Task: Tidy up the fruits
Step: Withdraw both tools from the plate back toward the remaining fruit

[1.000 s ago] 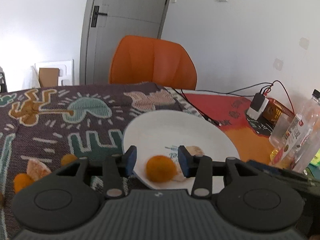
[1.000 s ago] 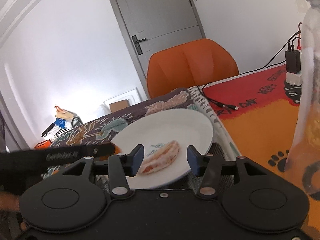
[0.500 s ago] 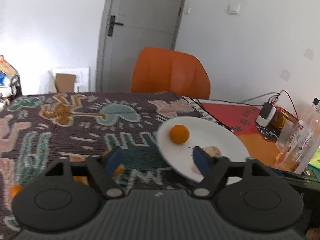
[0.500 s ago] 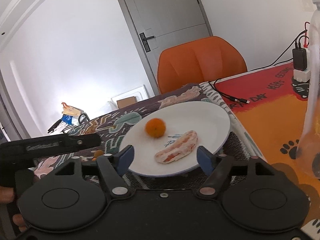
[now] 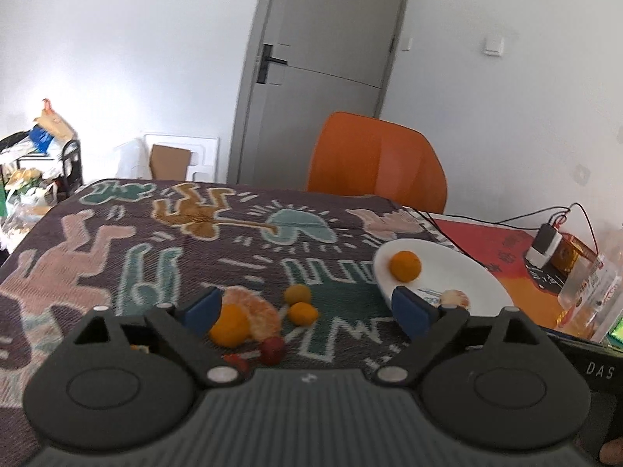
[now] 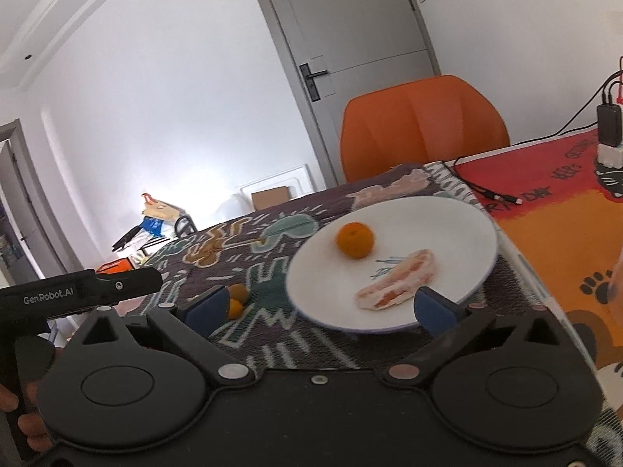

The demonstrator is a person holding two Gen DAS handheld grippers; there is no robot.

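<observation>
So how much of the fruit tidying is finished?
Partly. A small orange and a peeled segment lie on the white plate. Both claws, left and right, are open and empty. Several fruits remain on the patterned cloth, off the plate.

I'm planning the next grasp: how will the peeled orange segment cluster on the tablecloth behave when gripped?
The peeled segment cluster shows bare, pale flesh with no rind, so it is probably soft and may squash or split under firm jaws. Its curved, lopsided shape suggests it will not roll, unlike the round mandarin touching it. The left gripper stands open and empty.
</observation>
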